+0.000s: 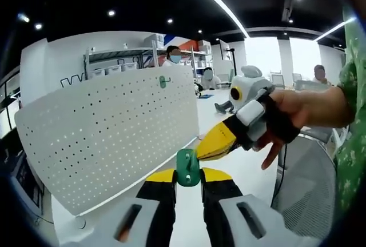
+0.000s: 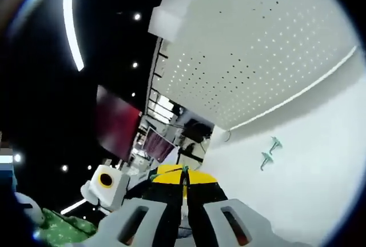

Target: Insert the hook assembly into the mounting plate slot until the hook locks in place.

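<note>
Right now the left gripper [image 1: 188,174] pinches the green hook [image 1: 187,167] short of the pegboard [image 1: 114,127]; the right gripper [image 1: 213,145], jaws together, touches it and could knock it askew

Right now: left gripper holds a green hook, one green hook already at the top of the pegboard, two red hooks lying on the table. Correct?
Wrong on one point: the two hooks lying on the table are green, not red, as the right gripper view shows. The rest stands: the left gripper holds a green hook, and one hook sits at the top of the pegboard.
</note>
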`<state>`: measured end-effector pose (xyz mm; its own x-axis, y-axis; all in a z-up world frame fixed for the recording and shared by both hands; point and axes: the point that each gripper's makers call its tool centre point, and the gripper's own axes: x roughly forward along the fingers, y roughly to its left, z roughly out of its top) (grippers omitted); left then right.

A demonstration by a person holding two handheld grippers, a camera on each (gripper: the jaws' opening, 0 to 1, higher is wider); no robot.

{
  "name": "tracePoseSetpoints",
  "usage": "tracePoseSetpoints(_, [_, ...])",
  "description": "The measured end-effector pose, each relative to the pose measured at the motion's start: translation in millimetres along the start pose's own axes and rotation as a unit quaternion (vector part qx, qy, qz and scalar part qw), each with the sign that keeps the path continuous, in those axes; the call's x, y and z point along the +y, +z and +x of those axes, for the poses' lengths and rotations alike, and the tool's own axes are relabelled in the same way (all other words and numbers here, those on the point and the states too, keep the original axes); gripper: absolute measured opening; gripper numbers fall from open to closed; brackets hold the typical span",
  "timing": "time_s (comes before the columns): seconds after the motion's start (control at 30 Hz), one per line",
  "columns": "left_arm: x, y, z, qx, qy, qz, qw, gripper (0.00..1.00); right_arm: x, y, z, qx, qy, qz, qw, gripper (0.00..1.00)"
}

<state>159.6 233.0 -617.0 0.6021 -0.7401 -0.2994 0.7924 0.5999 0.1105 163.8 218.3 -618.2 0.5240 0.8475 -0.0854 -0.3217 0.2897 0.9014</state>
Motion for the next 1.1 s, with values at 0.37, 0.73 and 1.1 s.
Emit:
tracePoseSetpoints(0.37, [-2.5,0.3,-1.2,-0.001,-0.004,-0.003,1.0,0.16,-3.6,-3.7,-2.5,-0.012,0.02,0.077,0.9968,0.0])
tracePoseSetpoints(0.73, [-4.3,0.6,-2.9,0.005,-0.008,0.008,0.9999,0.16,4.9,8.9,-10.4,-0.022,0.01,-0.009,0.9997,0.05])
tracePoseSetpoints(1.1, [-7.4,-6.5,-2.9,0.026,-0.026,0.025,0.999,0.16,26.9,10.1,-25.7,0.078,-0.026,-0.339,0.9373,0.07])
